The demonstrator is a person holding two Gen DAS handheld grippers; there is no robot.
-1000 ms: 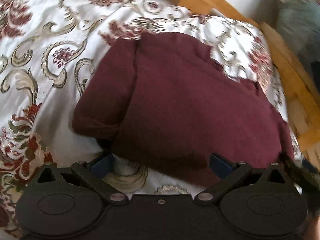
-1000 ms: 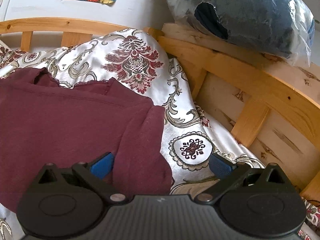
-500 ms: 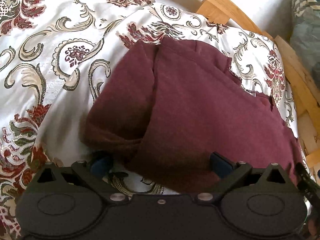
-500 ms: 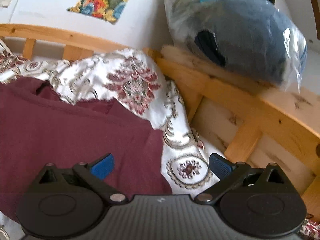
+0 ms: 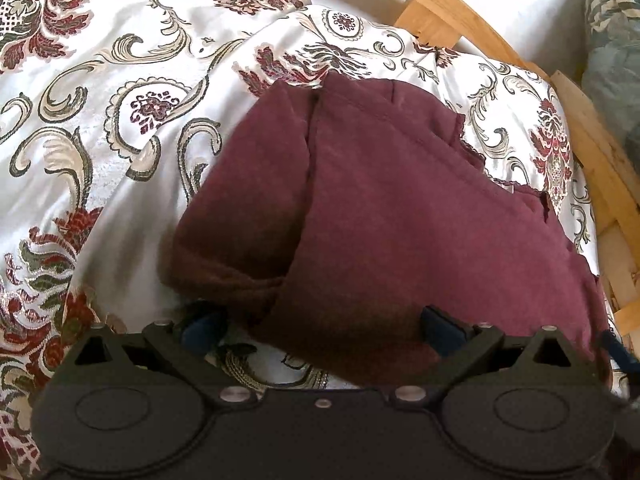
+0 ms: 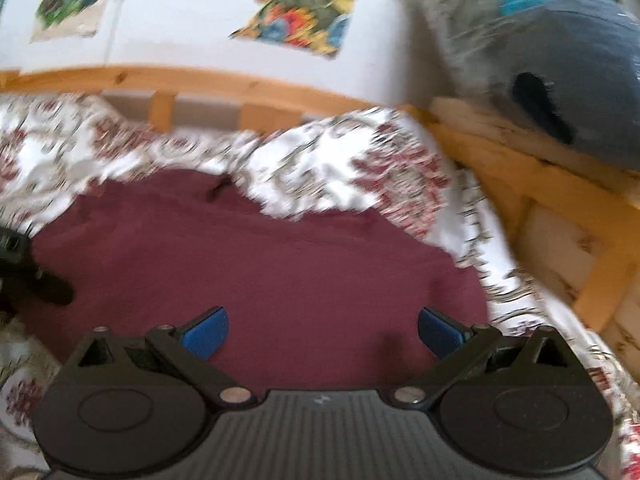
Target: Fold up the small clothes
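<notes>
— Both grippers have drawn back from the garment over the past second, and the right wrist view has swung up and left, blurring as it goes. What lies on the bed now?

— One maroon garment [image 5: 400, 208] on the floral bedspread [image 5: 100, 100], near the wooden bed frame [image 5: 440, 4]. Its left sleeve side is turned in over the body, with a long crease running top to bottom; the near hem bunches at the lower left.

— So how far along is the fold?

— Partway, by the look of it. One side seems folded in; the garment is not yet a compact packet, and the right edge and the final fold appear to remain.

— And the tools?

— Left gripper [image 5: 324, 326] hovers at the near hem, jaws spread wide, grasping nothing, its left fingertip over bedspread and its right over cloth. Right gripper [image 6: 322, 330] hangs above the garment's right half, jaws likewise released and empty, pointed toward the headboard rail. A plastic-wrapped blue bundle [image 6: 560, 72] sits on the frame beyond, clear of the work.
</notes>
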